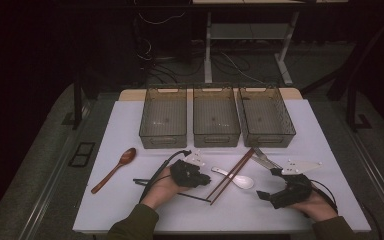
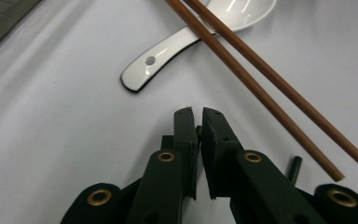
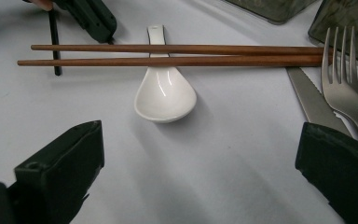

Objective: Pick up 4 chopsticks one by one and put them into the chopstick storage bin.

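So, left gripper (image 1: 203,179) is where the work is. Its jaws are pretty much closed, just a sliver of a gap in the left gripper view, and it sits right over the black chopstick (image 1: 198,198). I honestly can't tell if the stick is pinched or just lying under the tool. Its blunt end (image 2: 295,168) pokes out to the side below the jaws, not between the tips.

The right gripper (image 1: 263,195) rests near the front edge with its jaws spread wide, holding nothing.

That chopstick lies flat on the table (image 1: 130,130), in front of the white spoon (image 1: 241,180) and just beside the near ends of the brown chopsticks (image 1: 233,174). In the high view its long axis runs left to right, slanting toward me. The free end points to my right and the other end goes under my left hand.

If I'm picking it up, I'd want the jaws square across the stick, not along it. I'd grab near the middle so it doesn't seesaw, then lift straight up before heading to the trays (image 1: 163,141). A thin round stick will probably roll out of a sloppy pinch, and it could knock the brown pair.
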`<state>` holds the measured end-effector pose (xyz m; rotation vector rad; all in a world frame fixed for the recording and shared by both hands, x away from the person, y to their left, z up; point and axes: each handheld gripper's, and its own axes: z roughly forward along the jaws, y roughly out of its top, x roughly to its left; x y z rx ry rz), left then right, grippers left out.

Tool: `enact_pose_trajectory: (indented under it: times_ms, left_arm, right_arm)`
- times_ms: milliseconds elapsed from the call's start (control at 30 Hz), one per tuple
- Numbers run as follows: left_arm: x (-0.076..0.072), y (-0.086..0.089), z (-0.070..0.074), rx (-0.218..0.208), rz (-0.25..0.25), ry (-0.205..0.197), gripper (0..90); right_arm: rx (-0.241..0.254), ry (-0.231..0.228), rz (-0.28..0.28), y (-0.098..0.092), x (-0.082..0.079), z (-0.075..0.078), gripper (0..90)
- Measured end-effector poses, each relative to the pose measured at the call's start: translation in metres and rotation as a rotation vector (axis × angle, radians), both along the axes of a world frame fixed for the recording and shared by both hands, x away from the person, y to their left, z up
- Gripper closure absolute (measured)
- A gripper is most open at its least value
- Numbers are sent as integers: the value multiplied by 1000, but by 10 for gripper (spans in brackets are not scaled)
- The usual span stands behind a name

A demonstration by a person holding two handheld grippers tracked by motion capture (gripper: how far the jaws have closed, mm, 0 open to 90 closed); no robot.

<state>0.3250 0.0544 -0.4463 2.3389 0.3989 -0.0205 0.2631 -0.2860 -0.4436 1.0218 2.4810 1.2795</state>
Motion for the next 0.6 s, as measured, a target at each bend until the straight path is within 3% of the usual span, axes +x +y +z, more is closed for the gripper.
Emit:
enact_pose_trajectory:
  times_ms: [333, 467, 600]
  left_arm:
    - [20, 2, -1, -6, 53, -19, 846]
    - [29, 4, 1, 20, 79, -41, 849]
    - [40, 8, -1, 0, 122, -35, 852]
  right_arm:
    - [0, 2, 0, 0, 0, 0, 9]
    - [0, 3, -2, 0, 0, 0, 9]
    - [-1, 2, -1, 0, 0, 0, 9]
